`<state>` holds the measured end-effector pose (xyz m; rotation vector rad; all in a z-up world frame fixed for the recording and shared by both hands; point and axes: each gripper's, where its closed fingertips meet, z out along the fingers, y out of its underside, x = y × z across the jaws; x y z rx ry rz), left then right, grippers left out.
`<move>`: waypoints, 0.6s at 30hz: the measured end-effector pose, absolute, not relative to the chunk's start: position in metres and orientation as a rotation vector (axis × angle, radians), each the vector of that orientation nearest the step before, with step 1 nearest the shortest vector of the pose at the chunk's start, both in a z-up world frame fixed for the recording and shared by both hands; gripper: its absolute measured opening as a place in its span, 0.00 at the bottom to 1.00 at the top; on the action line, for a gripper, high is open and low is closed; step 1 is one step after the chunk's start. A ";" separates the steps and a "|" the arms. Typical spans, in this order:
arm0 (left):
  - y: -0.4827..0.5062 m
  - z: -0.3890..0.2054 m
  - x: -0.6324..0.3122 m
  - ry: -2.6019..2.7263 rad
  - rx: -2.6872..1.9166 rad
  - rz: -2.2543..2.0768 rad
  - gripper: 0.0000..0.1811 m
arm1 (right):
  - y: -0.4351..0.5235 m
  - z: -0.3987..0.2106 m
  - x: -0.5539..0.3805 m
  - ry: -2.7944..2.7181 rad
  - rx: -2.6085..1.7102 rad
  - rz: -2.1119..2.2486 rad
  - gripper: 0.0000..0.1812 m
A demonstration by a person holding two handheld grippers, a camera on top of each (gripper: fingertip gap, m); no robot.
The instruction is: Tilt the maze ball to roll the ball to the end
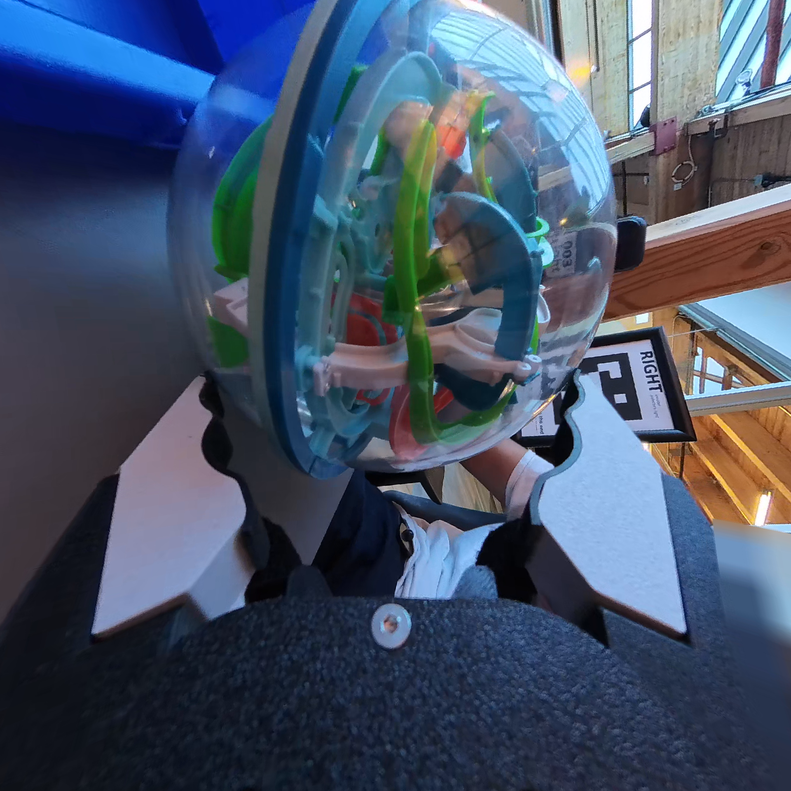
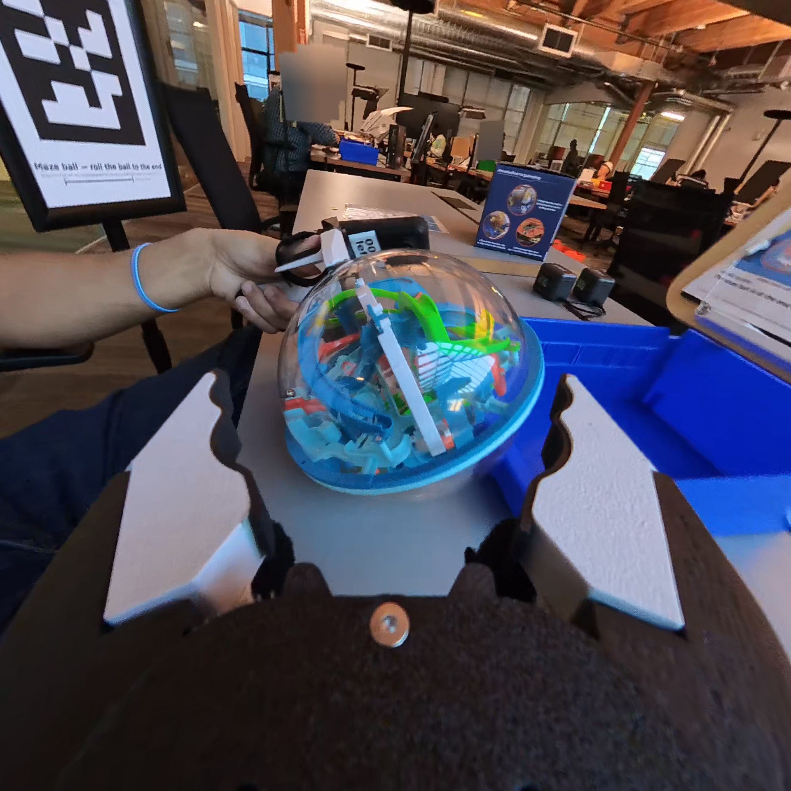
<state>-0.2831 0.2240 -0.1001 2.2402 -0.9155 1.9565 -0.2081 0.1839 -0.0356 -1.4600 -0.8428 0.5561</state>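
Observation:
The maze ball [image 2: 402, 376] is a clear sphere with a blue equator ring and green, blue, white and red tracks inside. It rests tilted on the grey table [image 2: 364, 539], against the blue bin [image 2: 706, 385]. My right gripper [image 2: 391, 381] is open and empty, just short of the ball. My left gripper [image 1: 391, 385] is open, both fingers set against the ball [image 1: 385, 239], which fills that view. From the right wrist view it [image 2: 325, 257] sits at the ball's far upper side, held by a hand [image 2: 214, 274]. I cannot tell where the small rolling ball is.
A framed marker sign [image 2: 85, 107] stands at the left on a stand and also shows in the left wrist view [image 1: 633, 381]. A blue carton [image 2: 522, 214] and two small black devices [image 2: 573, 284] sit farther back. A board with pages [image 2: 749, 299] overhangs at right.

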 end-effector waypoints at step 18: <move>0.218 -0.100 -0.282 -0.973 2.245 1.962 0.80 | 0.219 -0.060 -0.246 -0.772 -1.490 0.296 0.85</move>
